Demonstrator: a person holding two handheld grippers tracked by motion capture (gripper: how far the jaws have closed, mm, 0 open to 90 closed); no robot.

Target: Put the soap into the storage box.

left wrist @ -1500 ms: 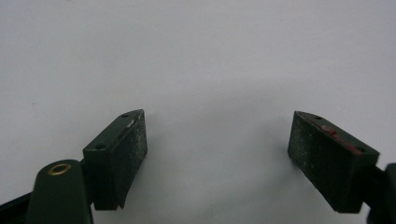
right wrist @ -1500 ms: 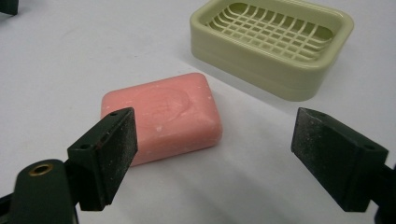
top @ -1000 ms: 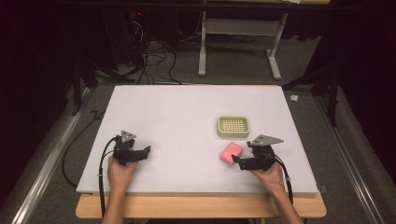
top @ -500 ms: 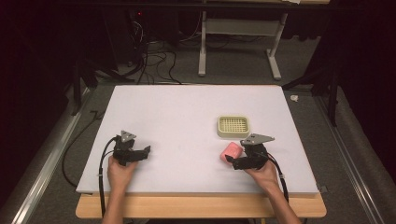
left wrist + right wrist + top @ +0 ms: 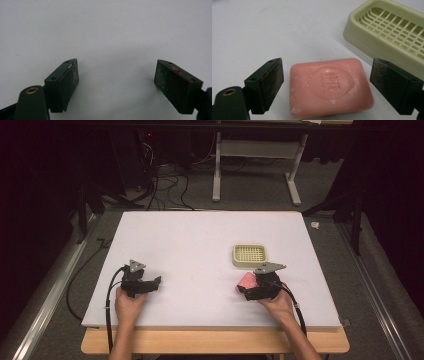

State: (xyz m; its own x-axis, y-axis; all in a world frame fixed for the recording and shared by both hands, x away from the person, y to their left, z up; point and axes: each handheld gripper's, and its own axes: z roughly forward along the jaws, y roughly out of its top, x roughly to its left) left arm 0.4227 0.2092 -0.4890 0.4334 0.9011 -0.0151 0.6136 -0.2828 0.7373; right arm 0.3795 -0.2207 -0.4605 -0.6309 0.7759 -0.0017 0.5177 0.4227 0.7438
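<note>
Between the jaws of the right gripper (image 5: 327, 87) lay the soap (image 5: 329, 86), a pink bar resting flat on the table (image 5: 190, 245) with its embossed face upward. The jaws stood wide apart, one on either side of the bar, with a gap of bare table showing at each flank; neither pad touched it, so nothing was yet held. This straddling placement suggests a grasp being lined up: the pads faced the two short ends of the bar, so that closing would pinch it along its length. In the high view the soap (image 5: 246, 280) showed at the tip of the right gripper (image 5: 252, 287), toward the near right part of the table.

Just beyond the bar, apart from it, stood the dish (image 5: 392, 32), a pale green tray with a slatted floor, empty and upright. Its nearness, and its open top, make it the likely place for the bar, though this is a judgement only. In the high view the dish (image 5: 249, 256) lay directly behind the gripper.

Well apart, at the near left, the left gripper (image 5: 145, 285) rested low over the table in the person's hand. Its own view showed the left gripper (image 5: 116, 82) with jaws spread wide over bare white surface, holding nothing, apparently parked clear of the work.
</note>
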